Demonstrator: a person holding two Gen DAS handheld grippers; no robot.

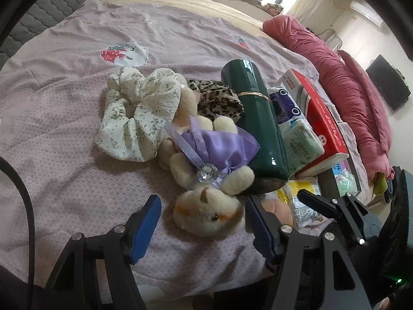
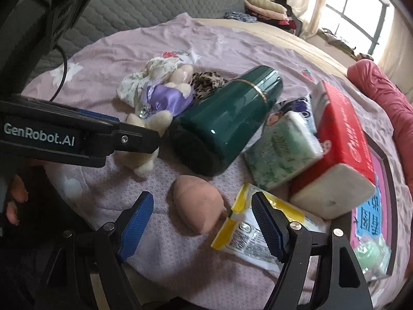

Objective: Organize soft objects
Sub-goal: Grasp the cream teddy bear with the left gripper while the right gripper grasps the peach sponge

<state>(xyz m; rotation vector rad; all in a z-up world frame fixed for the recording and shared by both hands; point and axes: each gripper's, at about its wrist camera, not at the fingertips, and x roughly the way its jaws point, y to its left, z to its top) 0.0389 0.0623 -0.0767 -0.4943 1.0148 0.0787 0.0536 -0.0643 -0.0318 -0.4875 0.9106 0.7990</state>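
Observation:
A cream plush bear (image 1: 206, 180) in a purple dress lies on the lilac bedsheet (image 1: 64, 155), head toward me. My left gripper (image 1: 204, 204) is open, its blue pads on either side of the bear's head without pressing it. In the right wrist view a pink egg-shaped sponge (image 2: 197, 206) lies on the sheet between the blue pads of my open right gripper (image 2: 202, 199); the pads stand apart from it. A floral scrunchie (image 1: 136, 111) and a leopard-print scrunchie (image 1: 219, 98) rest behind the bear. The right gripper (image 1: 327, 201) shows at the right of the left wrist view.
A dark green flask (image 2: 227, 124) lies on its side beside the bear. Right of it are a green tissue pack (image 2: 281, 149), a red tissue box (image 2: 343, 139), a yellow-and-white packet (image 2: 247, 232) and a dark-framed tray (image 2: 387, 180). A red quilt (image 1: 343, 77) lies along the bed's far side.

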